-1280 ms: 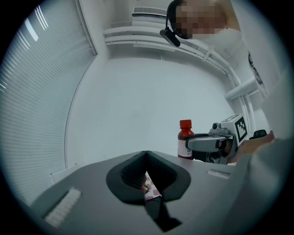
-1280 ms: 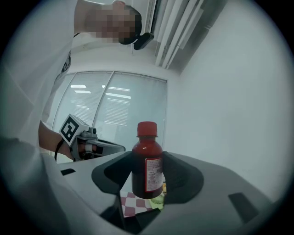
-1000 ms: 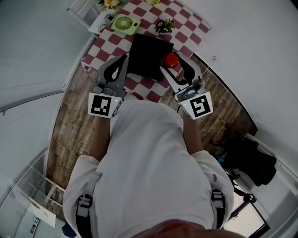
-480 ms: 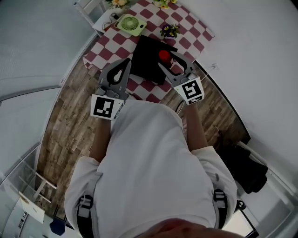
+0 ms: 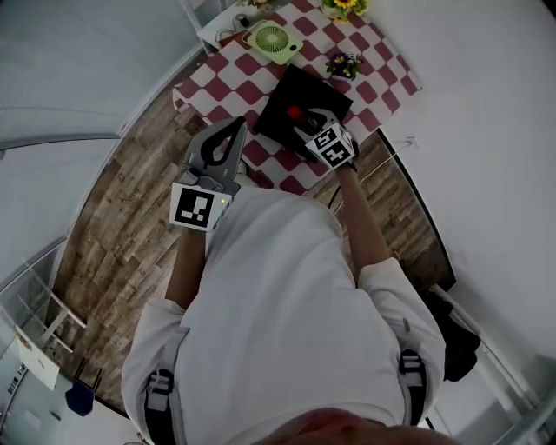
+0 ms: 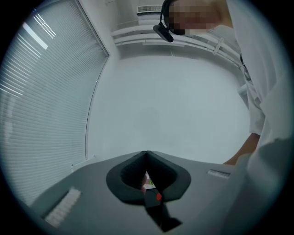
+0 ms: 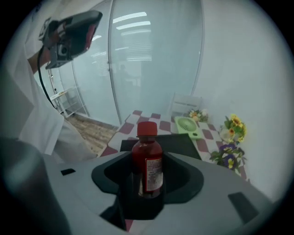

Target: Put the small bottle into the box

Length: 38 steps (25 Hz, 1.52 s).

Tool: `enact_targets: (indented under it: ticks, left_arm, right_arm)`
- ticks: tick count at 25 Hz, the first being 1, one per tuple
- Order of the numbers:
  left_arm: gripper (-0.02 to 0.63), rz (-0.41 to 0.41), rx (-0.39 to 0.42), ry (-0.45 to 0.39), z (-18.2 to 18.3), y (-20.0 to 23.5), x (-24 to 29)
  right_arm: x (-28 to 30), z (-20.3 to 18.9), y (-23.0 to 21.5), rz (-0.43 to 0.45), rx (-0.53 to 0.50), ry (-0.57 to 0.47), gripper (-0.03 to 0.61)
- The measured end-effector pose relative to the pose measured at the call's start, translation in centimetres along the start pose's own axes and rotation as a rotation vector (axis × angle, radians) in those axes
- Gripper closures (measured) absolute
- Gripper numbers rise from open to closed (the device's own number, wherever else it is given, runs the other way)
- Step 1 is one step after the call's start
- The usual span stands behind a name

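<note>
A small dark-red bottle [image 7: 147,166] with a red cap [image 7: 147,128] stands upright between the jaws of my right gripper [image 7: 147,158], which is shut on it. In the head view the right gripper [image 5: 301,118] holds the bottle [image 5: 295,113] over the black box [image 5: 302,94] on the checked table. The box [image 7: 186,144] shows behind the bottle in the right gripper view. My left gripper [image 5: 237,124] hangs at the table's near edge, left of the box. Its jaws [image 6: 146,153] are shut with nothing between them, and its camera looks up at a pale wall.
The red-and-white checked table [image 5: 261,69] carries a green fan [image 5: 271,39], a pot of purple flowers [image 5: 345,64] and yellow flowers [image 5: 340,7]. A white chair [image 5: 228,16] stands beyond it. Wooden floor [image 5: 130,217] lies to the left, a white wall to the right.
My right gripper has carried the bottle forward from the table's near edge to above the black box. The left gripper has stayed where it was, still shut.
</note>
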<state>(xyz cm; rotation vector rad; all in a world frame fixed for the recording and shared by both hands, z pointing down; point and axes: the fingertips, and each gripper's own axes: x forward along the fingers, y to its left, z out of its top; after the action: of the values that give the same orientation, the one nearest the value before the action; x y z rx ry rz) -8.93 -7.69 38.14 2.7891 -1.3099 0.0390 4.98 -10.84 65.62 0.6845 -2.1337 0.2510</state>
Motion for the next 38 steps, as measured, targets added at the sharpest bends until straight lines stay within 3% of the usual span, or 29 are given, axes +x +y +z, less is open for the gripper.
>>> enact_targets:
  ticks: [7,16,31,38]
  left_arm:
    - [0.612,0.063,-0.008,0.026,-0.4,0.9,-2.1]
    - [0.612,0.149,-0.019,0.052,-1.0,2.0,-4.7]
    - [0.612,0.208,-0.023,0.072,-1.7,3.0,-6.4]
    - [0.612,0.169,-0.014,0.059,-1.6,2.0,-5.6]
  right_arm:
    - [6.4,-4.9,1.7,0.115,-0.041,0.257,0.368]
    - [9.9,-8.8,3.2,0.172,-0.089,0.450,0.368]
    - [11.1,-9.7,3.6,0.207,-0.096,0.490,0.367]
    - [11.1,-9.9,3.7,0.196,-0.089,0.487,0.360]
